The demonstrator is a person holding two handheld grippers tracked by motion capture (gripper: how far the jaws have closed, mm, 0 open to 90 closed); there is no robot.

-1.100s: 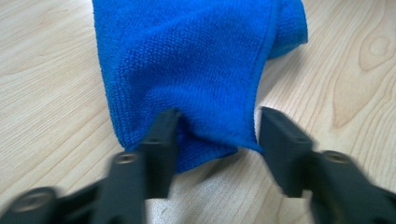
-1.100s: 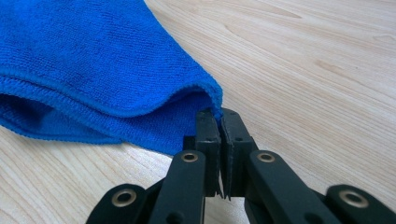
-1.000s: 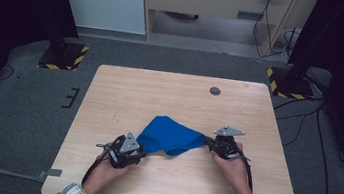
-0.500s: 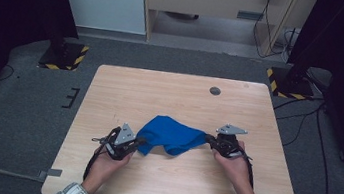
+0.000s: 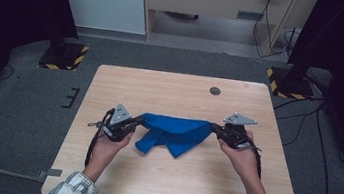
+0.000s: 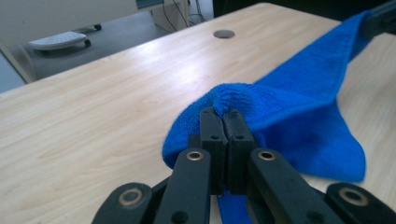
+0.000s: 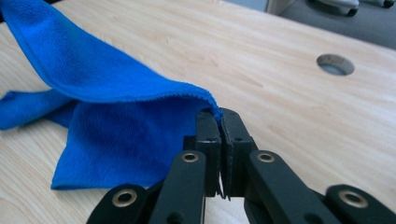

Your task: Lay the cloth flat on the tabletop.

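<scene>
Cloth (image 5: 174, 130) of bright blue terry hangs stretched between the two grippers above the near middle of the wooden table (image 5: 171, 89). Its upper edge runs nearly straight from one gripper to the other, while the slack below sags in two folded flaps whose lower tips rest on the tabletop. The table is pale wood with a small round grommet hole (image 5: 215, 90) near its far edge, well apart from the cloth.

The left gripper (image 5: 137, 121) sits at the cloth's left end, held in the person's left hand (image 5: 108, 141). In the left gripper view its jaws are pressed fully together on a bunched corner of the cloth (image 6: 299, 112), which puffs up just past the tips.

The right gripper (image 5: 216, 128) holds the opposite end, in the right hand (image 5: 242, 155). In the right gripper view its jaws are likewise closed tight, pinching the hemmed corner of the cloth (image 7: 93, 88).
</scene>
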